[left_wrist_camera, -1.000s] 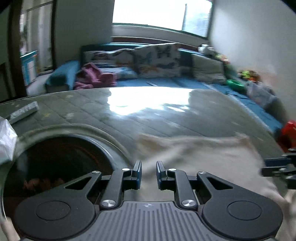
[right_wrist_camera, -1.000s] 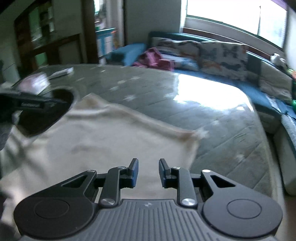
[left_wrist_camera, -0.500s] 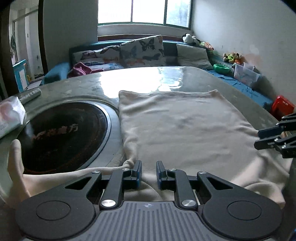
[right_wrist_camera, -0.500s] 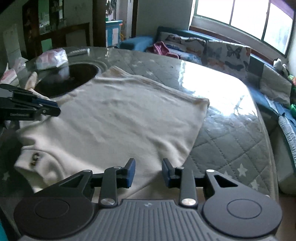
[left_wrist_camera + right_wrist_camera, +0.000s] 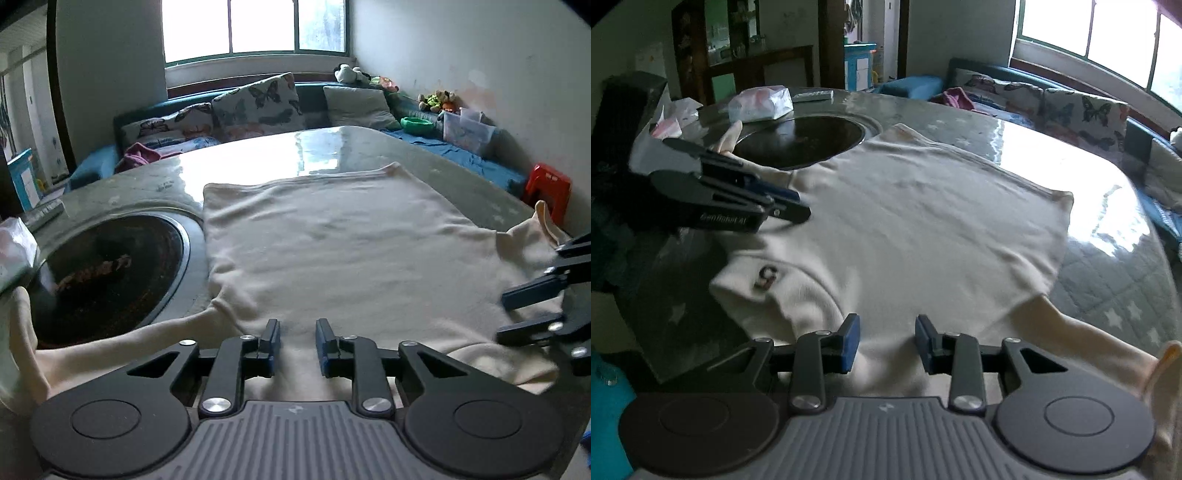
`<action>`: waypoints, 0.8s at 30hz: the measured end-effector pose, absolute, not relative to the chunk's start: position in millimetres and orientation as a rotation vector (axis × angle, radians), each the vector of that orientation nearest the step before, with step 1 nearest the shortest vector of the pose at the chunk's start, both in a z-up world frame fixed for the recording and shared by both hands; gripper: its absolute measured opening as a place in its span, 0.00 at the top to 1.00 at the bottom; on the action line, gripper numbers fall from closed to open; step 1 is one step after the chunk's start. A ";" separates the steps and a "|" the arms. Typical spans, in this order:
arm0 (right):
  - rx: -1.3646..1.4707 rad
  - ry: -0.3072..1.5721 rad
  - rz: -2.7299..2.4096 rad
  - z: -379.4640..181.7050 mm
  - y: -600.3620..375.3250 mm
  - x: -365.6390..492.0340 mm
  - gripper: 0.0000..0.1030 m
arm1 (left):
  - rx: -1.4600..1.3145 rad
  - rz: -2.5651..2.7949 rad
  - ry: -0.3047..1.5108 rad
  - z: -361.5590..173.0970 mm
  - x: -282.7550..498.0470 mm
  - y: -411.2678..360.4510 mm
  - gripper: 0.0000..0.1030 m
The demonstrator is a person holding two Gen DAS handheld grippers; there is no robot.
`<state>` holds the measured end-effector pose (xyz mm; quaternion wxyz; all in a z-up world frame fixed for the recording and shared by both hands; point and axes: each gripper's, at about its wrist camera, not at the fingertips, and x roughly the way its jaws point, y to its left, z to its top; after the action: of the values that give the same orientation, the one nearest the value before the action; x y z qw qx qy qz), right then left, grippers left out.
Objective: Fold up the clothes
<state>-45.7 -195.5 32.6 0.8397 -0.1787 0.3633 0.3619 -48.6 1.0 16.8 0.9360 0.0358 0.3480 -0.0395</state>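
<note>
cream shirt (image 5: 351,251) lies spread flat on the round desk (image 5: 332,147), collar end near you, hem toward the window; one edge sits just beside the dark round inset (image 5: 107,273). one sleeve trails off to the left side, the other to the right. your left gripper (image 5: 297,338): jaws opening, apart above the shirt, nothing pinched between them. your right gripper (image 5: 886,339): jaws released, gap clear over the cloth near the collar. a white bag (image 5: 761,103) sits beyond the inset.
</note>
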 end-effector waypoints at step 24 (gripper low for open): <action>-0.118 0.735 0.217 22.5 -342.5 -7.0 0.68 | 0.085 -0.358 0.715 19.2 -40.3 -93.8 0.73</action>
<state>-7.0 -342.5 22.5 0.9258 -0.0576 0.3583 0.1056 -40.3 -93.8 19.2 0.9203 0.0414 0.3479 -0.1741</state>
